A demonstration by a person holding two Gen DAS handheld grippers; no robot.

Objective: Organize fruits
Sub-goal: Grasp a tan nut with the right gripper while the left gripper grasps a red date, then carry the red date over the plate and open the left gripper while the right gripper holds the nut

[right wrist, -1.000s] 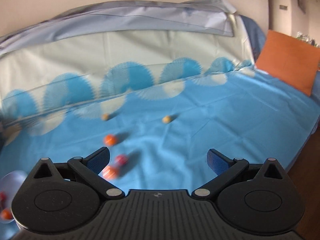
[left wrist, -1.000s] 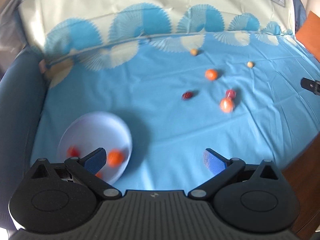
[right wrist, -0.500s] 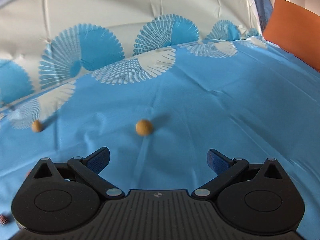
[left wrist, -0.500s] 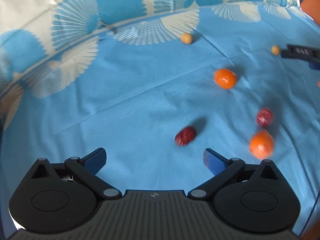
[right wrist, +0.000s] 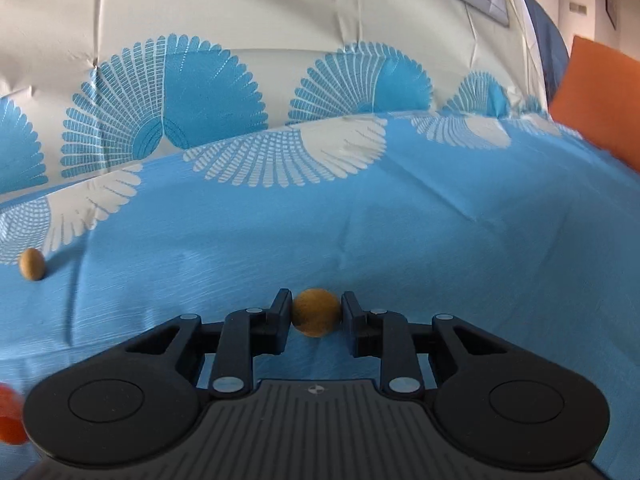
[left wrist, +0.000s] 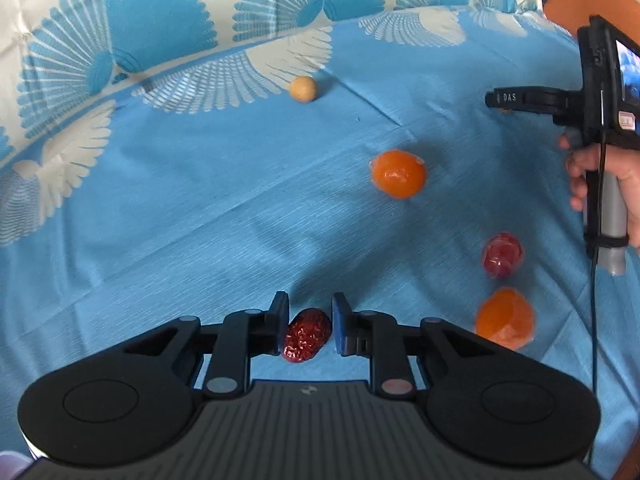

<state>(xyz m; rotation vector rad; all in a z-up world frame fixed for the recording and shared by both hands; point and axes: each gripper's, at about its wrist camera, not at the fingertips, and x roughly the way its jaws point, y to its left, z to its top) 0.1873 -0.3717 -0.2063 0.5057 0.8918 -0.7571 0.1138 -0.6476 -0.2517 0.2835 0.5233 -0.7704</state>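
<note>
A wrinkled dark red date (left wrist: 306, 340) lies on the blue cloth between my left gripper's (left wrist: 310, 309) blue pads; its jaws are closing and both pads touch the date. My right gripper's (right wrist: 316, 300) jaws are closing on a small tan round fruit (right wrist: 316, 314), pads against both its sides. In the left wrist view the right gripper (left wrist: 496, 100) shows at the far right, held by a hand (left wrist: 616, 184). Loose on the cloth lie two orange fruits (left wrist: 398, 174) (left wrist: 505, 318), a red fruit (left wrist: 502, 255) and another tan fruit (left wrist: 303, 88).
The blue cloth (right wrist: 440, 240) with white fan patterns covers the seat and climbs a cream backrest (right wrist: 280, 8). An orange cushion (right wrist: 600, 108) leans at the right. The other tan fruit (right wrist: 32, 264) and an orange fruit (right wrist: 10, 416) sit at the right wrist view's left edge.
Both grippers dropped toward the cloth with jaws wide, the left over the date, the right over the tan fruit. Both pairs of jaws have now come in against those fruits.
</note>
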